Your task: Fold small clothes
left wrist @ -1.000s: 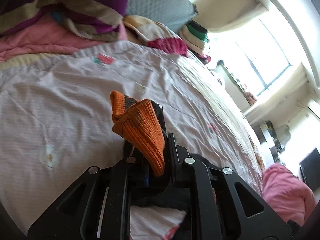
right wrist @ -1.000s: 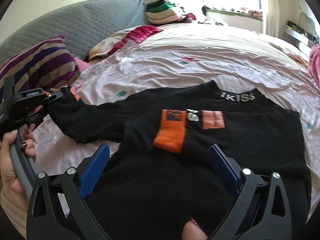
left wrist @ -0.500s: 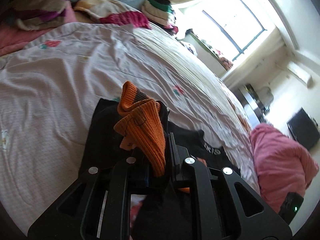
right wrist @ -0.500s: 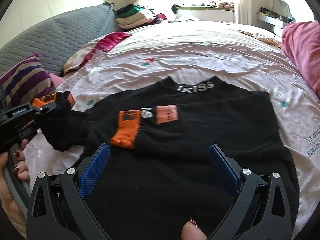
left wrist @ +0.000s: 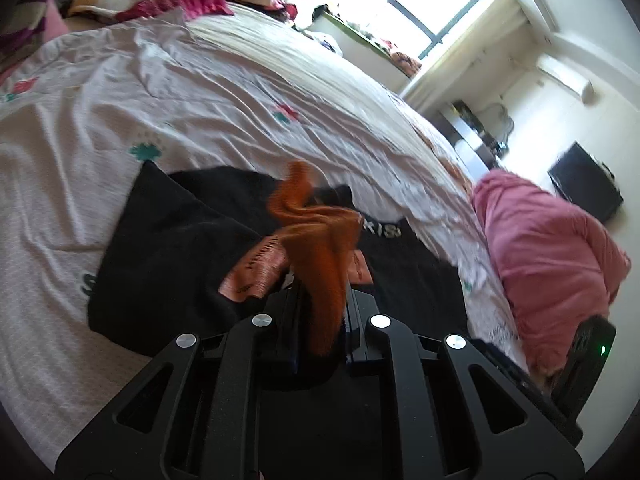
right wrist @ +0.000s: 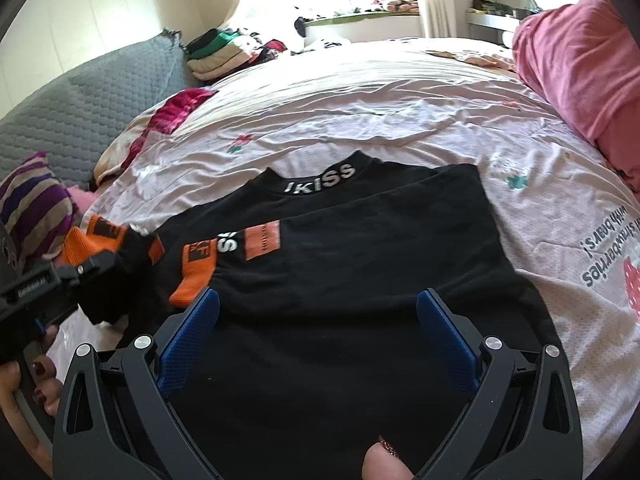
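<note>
A bed (right wrist: 400, 92) with a pale sheet carries a black top (right wrist: 360, 280). The left tool (left wrist: 320, 280) is clenched on its orange cuff (left wrist: 324, 248) at centre frame; the right tool (right wrist: 318, 340) hangs released, low over the top.

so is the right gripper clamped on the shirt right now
No, the right gripper stands wide open above the black shirt, its blue pads apart with nothing pinched.

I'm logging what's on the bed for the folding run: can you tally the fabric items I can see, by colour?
Black: 1, the black long-sleeved top with orange ribbed cuffs
Pink: 1, the bundled pink blanket
Grey: 1, the quilted grey pillow
Purple striped: 1, the purple-and-beige striped cushion
Magenta: 1, the crumpled magenta cloth
Mixed green and cream: 1 folded stack
Total: 6
</note>
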Motion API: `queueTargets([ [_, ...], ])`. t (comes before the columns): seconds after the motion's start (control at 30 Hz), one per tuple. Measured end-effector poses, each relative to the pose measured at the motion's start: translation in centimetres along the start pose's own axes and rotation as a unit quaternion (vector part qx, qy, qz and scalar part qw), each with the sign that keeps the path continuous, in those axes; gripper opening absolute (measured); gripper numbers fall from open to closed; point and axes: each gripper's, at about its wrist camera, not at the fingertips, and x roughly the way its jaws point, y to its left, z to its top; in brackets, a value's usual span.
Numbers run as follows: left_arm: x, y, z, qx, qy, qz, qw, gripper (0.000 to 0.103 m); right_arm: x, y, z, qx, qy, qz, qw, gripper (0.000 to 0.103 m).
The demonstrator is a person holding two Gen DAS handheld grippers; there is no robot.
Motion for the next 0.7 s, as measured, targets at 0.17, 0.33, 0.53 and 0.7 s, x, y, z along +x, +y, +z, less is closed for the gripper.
queueTargets([
  [0.17,0.9,-0.6,-0.5,0.010,0.030,-0.020,0.9993,0.022,0.2,-0.8,0.0,0.015,0.001,-0.006,1.000,0.098],
  [0.33,0.7,-1.0,-0.5,0.012,0.030,-0.031,0.9990,0.045,0.4,-0.3,-0.2,0.015,0.004,-0.001,1.000,0.098],
  [0.53,-0.3,-0.9,-0.1,0.022,0.013,0.022,0.9994,0.072,2.1,2.8,-1.5,-0.014,0.041,0.036,0.998,0.098],
  [0.7,-1.8,-0.7,0.8,0.048,-0.023,0.093,0.9942,0.092,3.9,6.3,-2.8,-0.041,0.077,0.072,0.994,0.095],
])
